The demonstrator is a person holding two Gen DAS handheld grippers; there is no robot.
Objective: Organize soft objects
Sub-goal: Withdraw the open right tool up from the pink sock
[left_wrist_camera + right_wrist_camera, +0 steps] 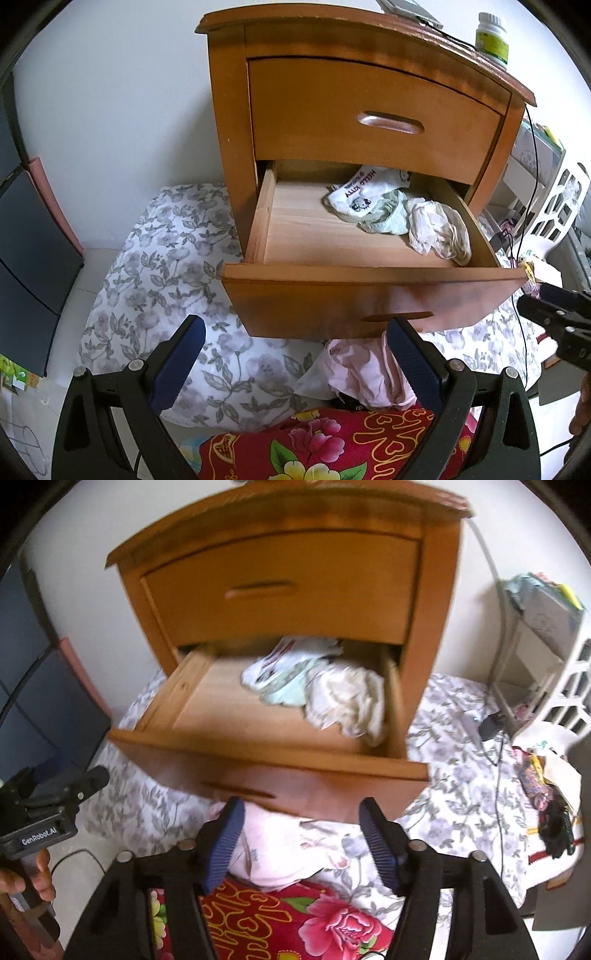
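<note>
Nearest to me, my left gripper (295,365) is standing wide open and holding nothing, and my right gripper (303,842) is spread wide as well, with only bedding showing between its blue pads (225,843).

Just beyond both sets of fingers, the pink garment (365,373) is lying crumpled on the floral bedsheet (166,266), partly over the red flowered blanket (332,443) and right under the front of the open drawer (369,273). I am judging it light, limp and easy to snag, so it is likely to sag and trail when lifted. I would pinch a bunched fold near its middle, not a loose edge.

Further back, inside the drawer, three soft pieces are already sitting toward the right side: a white printed cloth (364,194), a pale green piece (388,218) and a cream crumpled one (439,230), all touching. The left half of the drawer floor is lying bare, so there is room.

Farthest off, the upper drawer (373,114) of the wooden nightstand (229,110) is sitting shut.

The left view is showing the print on the white cloth sharply and a white bottle (491,35) on the nightstand top. The right view is blurring the drawer contents, but it is showing a hand (35,878) gripping the left tool and a cluttered corner of the bed at the right.
</note>
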